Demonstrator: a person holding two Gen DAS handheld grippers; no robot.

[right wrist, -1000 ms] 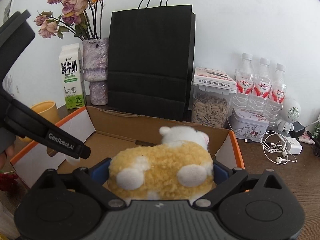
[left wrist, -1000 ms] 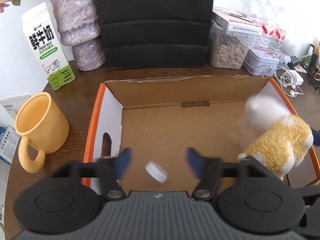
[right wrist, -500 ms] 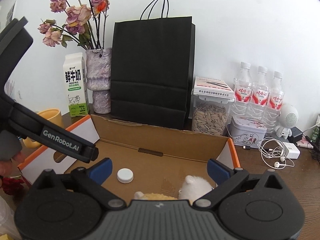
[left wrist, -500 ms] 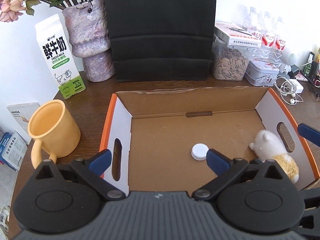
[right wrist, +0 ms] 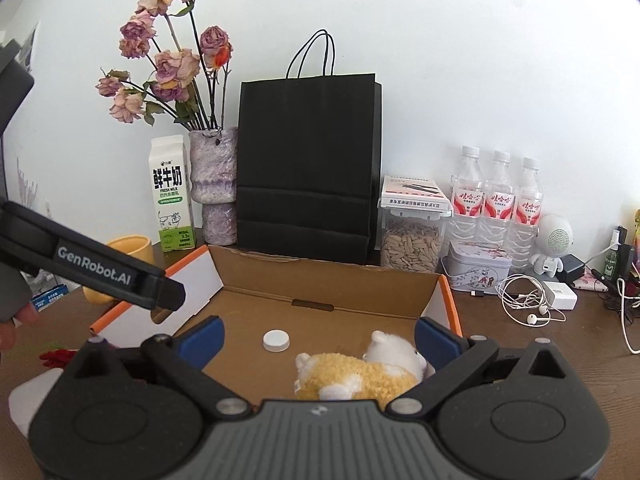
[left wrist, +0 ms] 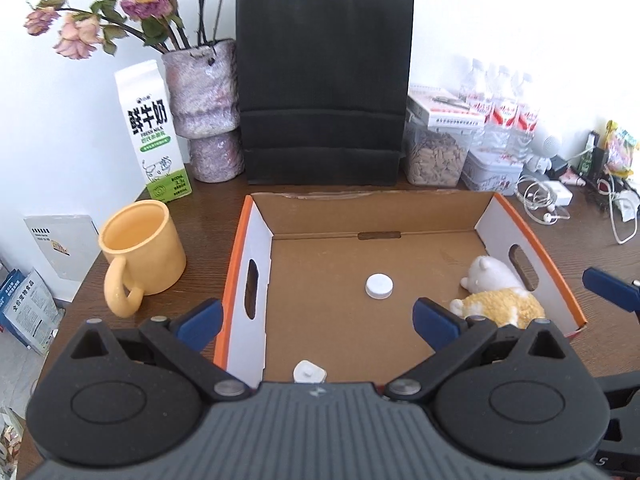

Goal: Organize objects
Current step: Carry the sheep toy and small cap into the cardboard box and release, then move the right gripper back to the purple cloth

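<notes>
An open cardboard box [left wrist: 486, 216] [right wrist: 360, 280] with orange edges sits on the dark wooden table. A white round cap [left wrist: 379, 286] [right wrist: 276, 339] lies flat on its floor. A yellow and white plush toy [left wrist: 498, 300] [right wrist: 360, 372] lies on its side at the box's right wall. A small white piece [left wrist: 309, 372] rests at the box's near edge. My left gripper [left wrist: 318, 322] hangs open above the box's near side, nothing between its fingers. My right gripper [right wrist: 318, 338] is open too, pulled back above the plush, clear of it.
A yellow mug [left wrist: 140, 252] stands left of the box, a milk carton [left wrist: 154, 132] and a vase of dried roses [left wrist: 204, 108] behind it. A black paper bag [left wrist: 324, 84], a seed jar [left wrist: 436, 158], a tin, water bottles [right wrist: 496, 196] and cables [right wrist: 524, 300] line the back and right.
The cap dropped from my left gripper onto the box floor and the plush from my right gripper against the right wall. Both grippers opened wide, then drew back and rose.
</notes>
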